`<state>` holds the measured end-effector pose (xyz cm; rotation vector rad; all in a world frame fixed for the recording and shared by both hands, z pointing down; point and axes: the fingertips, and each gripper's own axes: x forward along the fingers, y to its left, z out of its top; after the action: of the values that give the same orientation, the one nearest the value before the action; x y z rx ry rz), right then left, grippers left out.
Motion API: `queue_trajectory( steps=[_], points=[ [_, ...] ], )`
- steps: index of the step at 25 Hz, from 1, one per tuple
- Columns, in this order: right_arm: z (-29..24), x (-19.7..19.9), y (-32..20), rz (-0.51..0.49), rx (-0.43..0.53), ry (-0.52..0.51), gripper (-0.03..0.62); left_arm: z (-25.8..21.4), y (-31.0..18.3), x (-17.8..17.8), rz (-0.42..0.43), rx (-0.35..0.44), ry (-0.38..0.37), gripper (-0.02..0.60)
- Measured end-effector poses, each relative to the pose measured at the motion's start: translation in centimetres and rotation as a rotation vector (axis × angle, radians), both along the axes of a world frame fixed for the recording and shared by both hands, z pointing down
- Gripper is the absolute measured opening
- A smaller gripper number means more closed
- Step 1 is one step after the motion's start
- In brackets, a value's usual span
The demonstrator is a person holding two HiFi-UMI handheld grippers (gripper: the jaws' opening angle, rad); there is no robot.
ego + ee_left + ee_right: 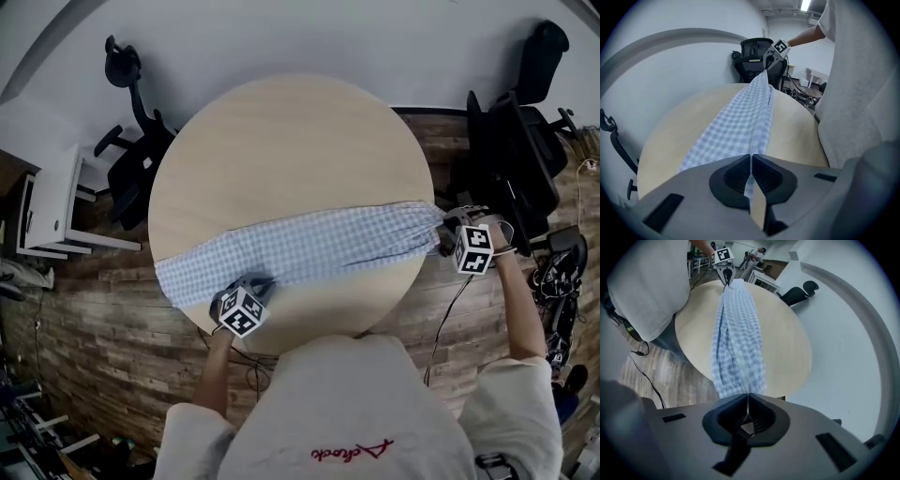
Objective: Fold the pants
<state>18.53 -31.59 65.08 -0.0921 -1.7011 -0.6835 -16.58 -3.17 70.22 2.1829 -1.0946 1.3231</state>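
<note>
A round, pale wooden table (281, 141) fills the middle of the head view, standing on a floor of brown wood planks (94, 319), with a plain white wall (328, 37) across the top. One black office chair (136, 164) stands at the upper left, a second black chair (520, 131) at the upper right, and a white desk (56, 202) at the left edge. In the left gripper view a ceiling light (805, 4) glows at the top right.

Both forearms reach out, spread wide apart. The left grey two-jaw gripper (253, 286) and the right grey two-jaw gripper (444, 236) point steeply down, each clamped tight on the blue-checked cloth pants (309, 246).
</note>
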Motion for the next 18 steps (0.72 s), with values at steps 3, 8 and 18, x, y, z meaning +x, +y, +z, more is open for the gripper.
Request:
queue_trajectory(
  steps=[3, 8, 18],
  points=[
    [3.0, 1.9, 2.0, 0.021, -0.04, 0.021, 0.037, 1.1, 1.0, 0.5, 0.009, -0.029, -0.017, 0.043],
    [7.7, 3.5, 4.5, 0.048, -0.094, 0.045, 0.037, 3.7, 2.4, 1.1, -0.02, -0.093, -0.027, 0.043],
    [10.0, 4.5, 5.6, 0.148, -0.221, -0.036, 0.109, 3.6, 3.2, 2.9, -0.148, -0.065, -0.001, 0.144]
  ],
)
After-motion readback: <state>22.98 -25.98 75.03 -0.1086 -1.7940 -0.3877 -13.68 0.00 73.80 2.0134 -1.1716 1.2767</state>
